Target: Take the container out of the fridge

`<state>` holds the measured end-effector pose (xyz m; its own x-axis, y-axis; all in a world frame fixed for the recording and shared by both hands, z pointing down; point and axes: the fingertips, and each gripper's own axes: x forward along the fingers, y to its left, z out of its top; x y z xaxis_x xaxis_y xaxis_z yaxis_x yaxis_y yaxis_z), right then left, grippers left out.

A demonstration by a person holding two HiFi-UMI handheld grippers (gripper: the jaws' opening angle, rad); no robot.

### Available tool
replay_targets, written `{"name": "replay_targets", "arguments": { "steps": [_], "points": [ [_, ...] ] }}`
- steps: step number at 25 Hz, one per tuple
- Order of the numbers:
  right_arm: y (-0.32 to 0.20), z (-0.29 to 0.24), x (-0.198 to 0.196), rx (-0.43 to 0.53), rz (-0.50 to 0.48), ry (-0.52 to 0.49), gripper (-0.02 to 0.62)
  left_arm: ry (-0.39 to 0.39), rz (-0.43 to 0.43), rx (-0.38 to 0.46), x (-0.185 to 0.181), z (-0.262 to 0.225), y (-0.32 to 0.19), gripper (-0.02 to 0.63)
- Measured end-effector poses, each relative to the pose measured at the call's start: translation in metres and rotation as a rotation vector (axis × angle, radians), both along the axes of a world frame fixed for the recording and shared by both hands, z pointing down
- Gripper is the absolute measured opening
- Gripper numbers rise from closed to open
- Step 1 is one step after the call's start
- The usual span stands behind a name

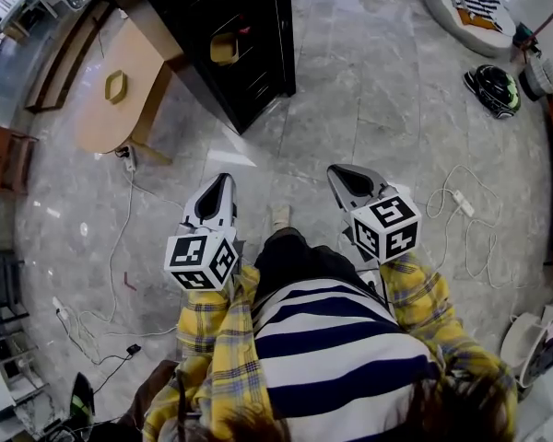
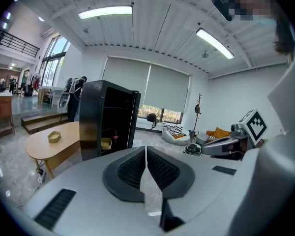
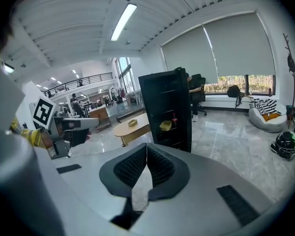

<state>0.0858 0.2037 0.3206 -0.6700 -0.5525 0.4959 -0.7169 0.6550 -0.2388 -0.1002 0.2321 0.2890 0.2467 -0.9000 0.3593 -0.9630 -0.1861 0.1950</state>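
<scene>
A black fridge (image 1: 223, 35) stands open across the marble floor. A yellow container (image 1: 224, 49) sits on a shelf inside it; the same container (image 2: 106, 143) (image 3: 165, 126) shows small and far off in both gripper views. My left gripper (image 1: 225, 180) (image 2: 146, 149) is shut with nothing between its pads. The right gripper (image 1: 337, 170) (image 3: 146, 147) is also shut and holds nothing. Both are held side by side in front of the person's body, pointing towards the fridge and well short of it.
A light wooden table (image 1: 111, 109) stands left of the fridge with a second yellow dish (image 1: 116, 86) on it. Cables and a power strip (image 1: 463, 201) lie on the floor. A helmet (image 1: 493, 90) and a striped beanbag (image 1: 465, 3) are at the right.
</scene>
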Motion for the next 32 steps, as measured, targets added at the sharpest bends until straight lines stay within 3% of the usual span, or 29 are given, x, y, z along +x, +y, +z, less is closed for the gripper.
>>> {"name": "replay_targets", "arguments": {
  "steps": [9, 20, 29, 30, 32],
  "points": [
    [-0.057, -0.001, -0.015, 0.006, 0.028, -0.009, 0.029, 0.007, 0.032, -0.003, -0.016, 0.012, -0.063, 0.025],
    [-0.117, 0.006, -0.053, -0.008, 0.039, -0.002, 0.029, -0.089, 0.084, 0.030, -0.042, 0.024, -0.131, 0.026],
    [-0.148, 0.016, -0.076, -0.033, 0.055, 0.016, 0.029, -0.112, 0.142, 0.031, -0.055, 0.037, -0.170, 0.029],
    [-0.150, 0.018, -0.078, -0.035, 0.056, 0.018, 0.029, -0.116, 0.150, 0.030, -0.055, 0.040, -0.173, 0.040],
    [-0.152, 0.021, -0.080, -0.041, 0.054, 0.022, 0.029, -0.124, 0.169, 0.017, -0.054, 0.047, -0.179, 0.130]
  ]
}}
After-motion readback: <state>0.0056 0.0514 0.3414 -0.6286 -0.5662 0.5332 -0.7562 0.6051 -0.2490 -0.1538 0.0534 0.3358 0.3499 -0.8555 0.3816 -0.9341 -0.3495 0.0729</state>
